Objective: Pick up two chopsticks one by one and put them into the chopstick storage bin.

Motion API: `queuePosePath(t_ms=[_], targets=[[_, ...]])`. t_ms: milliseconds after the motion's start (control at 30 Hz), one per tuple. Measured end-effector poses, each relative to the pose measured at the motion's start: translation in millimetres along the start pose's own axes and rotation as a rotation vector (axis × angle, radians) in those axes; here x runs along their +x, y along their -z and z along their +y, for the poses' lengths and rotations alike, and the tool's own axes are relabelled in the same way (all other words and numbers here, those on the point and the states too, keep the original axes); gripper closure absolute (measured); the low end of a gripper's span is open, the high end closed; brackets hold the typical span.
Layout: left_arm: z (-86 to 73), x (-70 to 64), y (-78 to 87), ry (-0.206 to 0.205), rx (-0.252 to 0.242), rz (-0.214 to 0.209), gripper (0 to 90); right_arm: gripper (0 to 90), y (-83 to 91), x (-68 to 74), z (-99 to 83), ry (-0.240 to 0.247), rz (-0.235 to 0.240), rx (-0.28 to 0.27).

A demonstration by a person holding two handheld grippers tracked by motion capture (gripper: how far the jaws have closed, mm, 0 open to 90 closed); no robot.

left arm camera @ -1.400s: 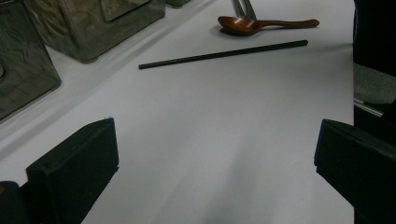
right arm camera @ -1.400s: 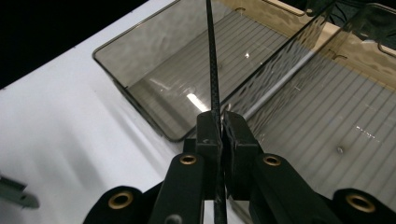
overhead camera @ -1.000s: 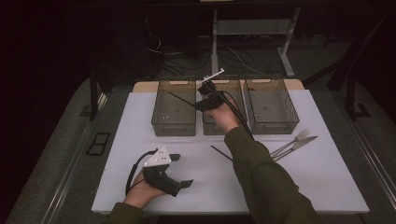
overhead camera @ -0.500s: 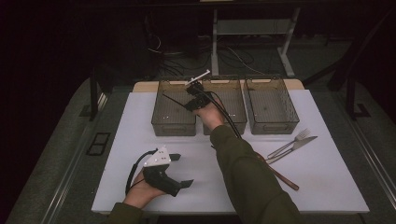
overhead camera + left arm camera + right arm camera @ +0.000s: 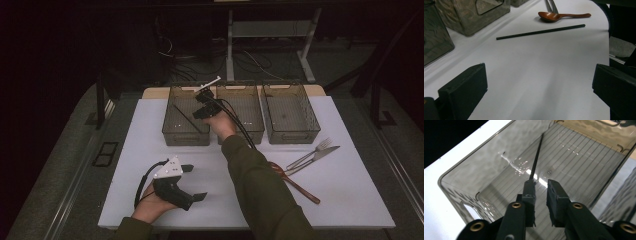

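A black chopstick (image 5: 537, 155) slants down into the left clear bin (image 5: 185, 139), its far end near the bin's back corner. My right gripper (image 5: 541, 183) hovers over that bin with its jaws a little apart, so it is open. The chopstick's near end runs behind the tip of one finger (image 5: 529, 191). From above, the right gripper (image 5: 201, 108) sits over the bin's right side. My left gripper (image 5: 195, 182) rests on the white table near the front left, open and holding nothing. A second black chopstick (image 5: 540, 31) lies on the table ahead of the left gripper (image 5: 537, 85).
Two more clear bins, the middle bin (image 5: 246, 134) and the right bin (image 5: 292, 136), stand in a row at the back. A brown wooden spoon (image 5: 296, 183) lies right of my forearm, with a fork and knife (image 5: 316, 152) beyond it. The spoon (image 5: 556, 16) lies past the second chopstick.
My right gripper carried the chopstick leftward from the middle bin to over the left bin. The chopstick now slants into that bin and the jaws stand apart. The left gripper stayed still.
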State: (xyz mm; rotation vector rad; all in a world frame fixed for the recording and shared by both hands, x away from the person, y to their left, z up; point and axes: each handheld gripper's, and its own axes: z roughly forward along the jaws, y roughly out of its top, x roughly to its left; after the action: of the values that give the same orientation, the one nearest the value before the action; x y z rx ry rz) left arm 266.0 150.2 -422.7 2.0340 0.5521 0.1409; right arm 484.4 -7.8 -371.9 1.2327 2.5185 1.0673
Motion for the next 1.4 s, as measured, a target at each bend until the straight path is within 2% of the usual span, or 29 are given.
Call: queuePosePath(t_ms=[33,67,233,367,433,500,600,633,700,767,800,933,1400], targets=[[0.0,0.1,0.0,0.000,0.000,0.000,0.0,68.2,5.0,-0.4,0.1,0.007,0.014,-0.008],[0.0,0.2,-0.1,0.000,0.000,0.000,0.0,68.2,5.0,-0.4,0.1,0.007,0.014,-0.008],[0.0,0.6,0.3,-0.006,0.000,0.002,0.0,56.8,22.4,0.4,-1.8,0.029,0.045,-0.037],[-0.2,-0.5,0.8,0.000,0.001,0.005,0.0,48.6,40.9,0.6,-6.9,0.040,0.098,-0.067],[-0.2,-0.3,1.3,-0.008,-0.004,0.006,0.0,45.5,50.5,0.9,-10.5,0.055,0.119,-0.079],[-0.4,-0.9,1.0,0.005,-0.009,0.006,0.0,42.6,64.8,1.7,-17.9,0.080,0.132,-0.096],[-0.5,-0.1,1.4,-0.005,-0.001,0.010,0.0,41.8,73.2,0.7,-24.4,0.099,0.142,-0.104],[-0.6,-0.1,1.5,-0.005,-0.001,0.010,0.0,40.9,81.8,-0.8,-31.3,0.108,0.150,-0.107],[-0.6,-0.2,1.5,-0.003,0.000,0.009,0.0,40.6,86.2,-2.1,-34.8,0.111,0.152,-0.109],[-0.6,0.1,0.8,-0.001,-0.001,0.006,0.0,40.0,99.0,-6.4,-46.1,0.118,0.163,-0.125],[-0.7,0.2,0.7,-0.001,0.000,0.007,0.0,40.0,99.0,-6.4,-46.1,0.118,0.163,-0.125],[-1.0,-0.2,0.4,0.005,0.001,0.008,0.0,39.3,114.5,-11.8,-65.0,0.129,0.170,-0.138],[-1.6,-0.2,0.9,0.009,0.005,0.014,0.0,38.2,141.5,-17.7,-106.8,0.157,0.197,-0.171]])
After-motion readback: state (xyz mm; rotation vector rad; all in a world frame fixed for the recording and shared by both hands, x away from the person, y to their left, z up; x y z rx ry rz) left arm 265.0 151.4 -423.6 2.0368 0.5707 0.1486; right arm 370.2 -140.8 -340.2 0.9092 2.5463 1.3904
